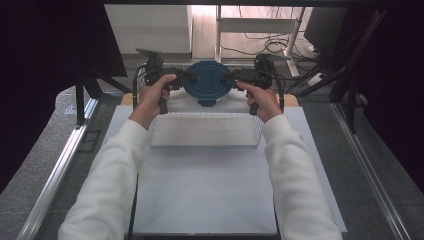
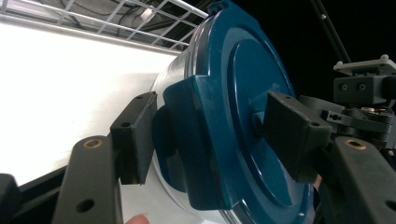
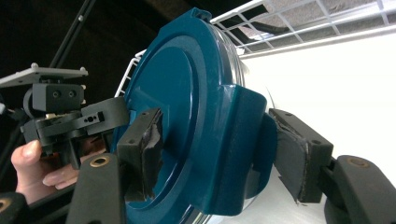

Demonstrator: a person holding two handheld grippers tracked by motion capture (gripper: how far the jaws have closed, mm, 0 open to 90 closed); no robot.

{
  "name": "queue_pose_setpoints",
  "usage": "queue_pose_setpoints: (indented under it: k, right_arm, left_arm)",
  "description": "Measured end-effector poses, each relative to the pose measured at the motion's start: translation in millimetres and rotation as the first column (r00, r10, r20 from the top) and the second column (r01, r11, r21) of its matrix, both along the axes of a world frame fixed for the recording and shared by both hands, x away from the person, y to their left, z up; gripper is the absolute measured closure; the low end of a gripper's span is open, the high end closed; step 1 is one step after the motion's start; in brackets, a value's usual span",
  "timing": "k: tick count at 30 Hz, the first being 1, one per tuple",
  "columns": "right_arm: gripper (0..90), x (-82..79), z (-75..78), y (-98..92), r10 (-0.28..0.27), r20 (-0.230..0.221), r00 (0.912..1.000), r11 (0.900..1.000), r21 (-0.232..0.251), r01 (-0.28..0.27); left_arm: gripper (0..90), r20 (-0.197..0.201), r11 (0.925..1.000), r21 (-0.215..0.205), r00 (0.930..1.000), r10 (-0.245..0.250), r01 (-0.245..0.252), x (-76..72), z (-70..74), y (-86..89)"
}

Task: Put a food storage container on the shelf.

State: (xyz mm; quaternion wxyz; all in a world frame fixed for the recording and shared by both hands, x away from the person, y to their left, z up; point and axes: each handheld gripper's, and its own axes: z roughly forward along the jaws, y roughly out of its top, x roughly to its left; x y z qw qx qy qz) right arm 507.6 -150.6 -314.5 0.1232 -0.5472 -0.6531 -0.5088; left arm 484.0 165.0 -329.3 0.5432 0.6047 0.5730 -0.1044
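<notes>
No text, label, brand, number or sign can be read on anything in these views, including the blue lid between the jaws.

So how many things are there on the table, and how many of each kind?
Blue-lidded round container: 1
White wire rack: 1
White mat: 1
Hand-held gripper: 2, the left hand-held gripper and the right hand-held gripper, one clamped on each side of the container
Total: 5
</notes>
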Motion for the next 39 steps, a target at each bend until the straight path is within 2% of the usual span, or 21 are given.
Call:
queue_pose_setpoints:
  k: [6,12,13,14,15,16,17,20,22,24,25,26,28,29,31,34,35,36,37,38,39]
  right_arm:
    - [36.4,4.0,-5.3,-1.3,-0.016,-0.037,0.9992,1.000,0.021,0.017]
    - [35.3,4.3,-8.0,-2.2,-0.015,-0.017,0.9997,0.999,0.031,0.016]
    - [34.5,3.9,-8.0,-2.0,-0.014,-0.013,0.9998,0.999,0.028,0.015]
    - [34.5,3.9,-8.0,-2.0,-0.014,-0.013,0.9998,0.999,0.028,0.015]
    - [27.6,1.2,-7.3,-0.5,-0.033,0.011,0.9994,0.999,-0.003,0.033]
    - [27.6,1.2,-7.3,-0.5,-0.033,0.011,0.9994,0.999,-0.003,0.033]
    - [22.5,-2.3,-3.2,-1.4,-0.043,0.047,0.9980,0.998,-0.043,0.045]
    - [18.4,-11.1,3.6,-5.2,-0.048,0.083,0.9954,0.999,-0.014,0.050]
    - [13.6,-22.4,8.9,-4.2,-0.048,0.151,0.9873,0.998,-0.019,0.052]
    - [12.0,-33.6,14.1,-3.5,-0.059,0.210,0.9758,0.995,-0.065,0.074]
    - [11.5,-39.0,15.9,-3.2,-0.067,0.238,0.9689,0.992,-0.084,0.089]
    - [11.4,-44.0,17.2,-3.4,-0.065,0.256,0.9646,0.992,-0.089,0.090]
    - [11.2,-53.5,18.9,-4.2,-0.053,0.281,0.9584,0.993,-0.087,0.080]
    - [11.2,-58.4,19.6,-5.2,-0.043,0.294,0.9548,0.993,-0.092,0.073]
    - [11.6,-68.4,20.3,-7.0,-0.023,0.320,0.9470,0.992,-0.108,0.061]
    - [16.0,-87.0,20.1,-11.9,0.023,0.363,0.9313,0.988,-0.150,0.034]
    - [16.9,-94.7,19.0,-14.2,0.040,0.378,0.9251,0.988,-0.156,0.021]
    - [17.2,-102.9,17.4,-17.0,0.051,0.391,0.9191,0.987,-0.162,0.014]
    - [17.6,-111.4,15.2,-20.4,0.059,0.401,0.9141,0.985,-0.170,0.010]
    - [17.6,-111.4,15.2,-20.4,0.059,0.401,0.9141,0.985,-0.170,0.010]
    - [18.5,-130.6,8.1,-28.9,0.084,0.434,0.8969,0.980,-0.198,0.004]
  left_arm:
    - [36.4,-0.011,0.9997,-0.015,0.9998,0.019,-0.019,3.8,-5.0,-1.4]
    - [35.5,0.015,0.9995,-0.022,0.9997,0.021,-0.020,4.2,-6.8,-1.5]
    - [34.0,0.035,0.9991,0.001,0.9985,0.043,-0.043,3.1,-5.9,-1.7]
    - [29.7,0.035,0.9991,0.001,0.9985,0.043,-0.043,3.1,-5.9,-1.7]
    - [27.2,0.077,0.9932,0.050,0.9919,0.101,-0.105,-2.0,-2.4,-1.2]
    - [24.9,0.077,0.9932,0.050,0.9919,0.101,-0.105,-2.0,-2.4,-1.2]
    - [21.5,0.112,0.9913,0.052,0.9871,0.114,-0.121,-7.9,2.5,1.4]
    - [19.3,0.177,0.9860,0.090,0.9765,0.123,-0.141,-21.1,10.5,6.5]
    - [19.3,0.203,0.9863,0.100,0.9732,0.109,-0.131,-30.5,13.7,7.2]
    - [19.3,0.213,0.9871,0.093,0.9710,0.108,-0.131,-35.7,14.6,6.7]
    - [19.4,0.235,0.9873,0.108,0.9679,0.089,-0.117,-47.0,15.5,5.1]
    - [19.5,0.247,0.9869,0.118,0.9657,0.079,-0.111,-53.3,15.7,3.5]
    - [19.6,0.260,0.9915,0.112,0.9649,0.036,-0.067,-66.5,15.3,0.1]
    - [19.4,0.274,0.9905,0.126,0.9616,0.019,-0.055,-73.6,15.5,-1.9]
    - [19.9,0.310,0.9821,0.176,0.9507,0.010,-0.067,-87.5,15.0,-4.8]
    - [20.9,0.341,0.9710,0.228,0.9400,-0.011,-0.071,-105.6,9.1,-5.8]
    - [21.3,0.345,0.9691,0.237,0.9383,-0.017,-0.069,-111.7,6.2,-5.9]
    - [22.0,0.345,0.9691,0.237,0.9383,-0.017,-0.069,-111.7,6.2,-5.9]
    - [22.5,0.350,0.9689,0.241,0.9363,-0.032,-0.057,-123.4,-1.1,-5.7]
    - [22.7,0.350,0.9689,0.241,0.9363,-0.032,-0.057,-123.4,-1.1,-5.7]
    - [22.9,0.353,0.9665,0.254,0.9339,-0.058,-0.036,-136.1,-9.1,-5.8]
